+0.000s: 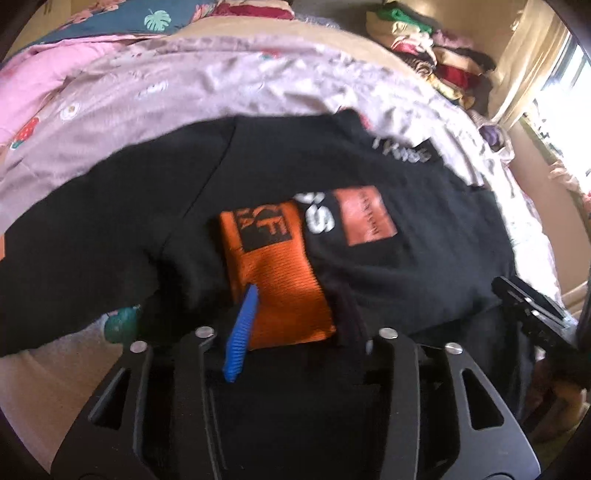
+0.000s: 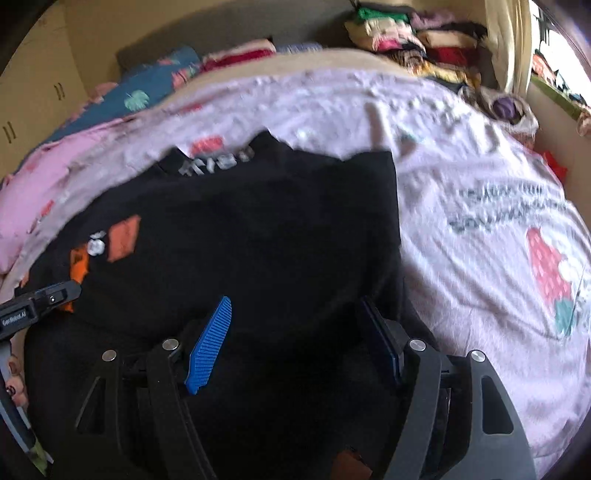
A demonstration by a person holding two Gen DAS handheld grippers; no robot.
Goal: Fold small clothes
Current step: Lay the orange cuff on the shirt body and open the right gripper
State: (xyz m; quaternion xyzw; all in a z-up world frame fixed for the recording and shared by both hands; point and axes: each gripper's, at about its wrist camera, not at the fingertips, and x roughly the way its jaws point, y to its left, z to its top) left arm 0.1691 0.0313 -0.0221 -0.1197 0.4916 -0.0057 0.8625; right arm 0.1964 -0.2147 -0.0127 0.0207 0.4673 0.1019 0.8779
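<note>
A black top (image 1: 332, 177) with orange patches and white letters lies spread on the bed; it also shows in the right wrist view (image 2: 258, 240). My left gripper (image 1: 303, 325) is open, its blue fingers (image 1: 242, 332) over the garment's near edge by the large orange patch (image 1: 273, 273); the right finger is mostly hidden in cloth. My right gripper (image 2: 299, 332) is open with black cloth lying between its blue fingers (image 2: 210, 343). The right gripper shows at the right edge of the left wrist view (image 1: 532, 314), the left one at the left edge of the right wrist view (image 2: 37, 306).
The bed has a pale pink printed cover (image 2: 480, 206). A pink blanket (image 1: 44, 81) and a teal leaf-print pillow (image 1: 122, 18) lie at the back left. A stack of folded clothes (image 2: 417, 40) stands at the back right, by a curtain and bright window (image 1: 561, 99).
</note>
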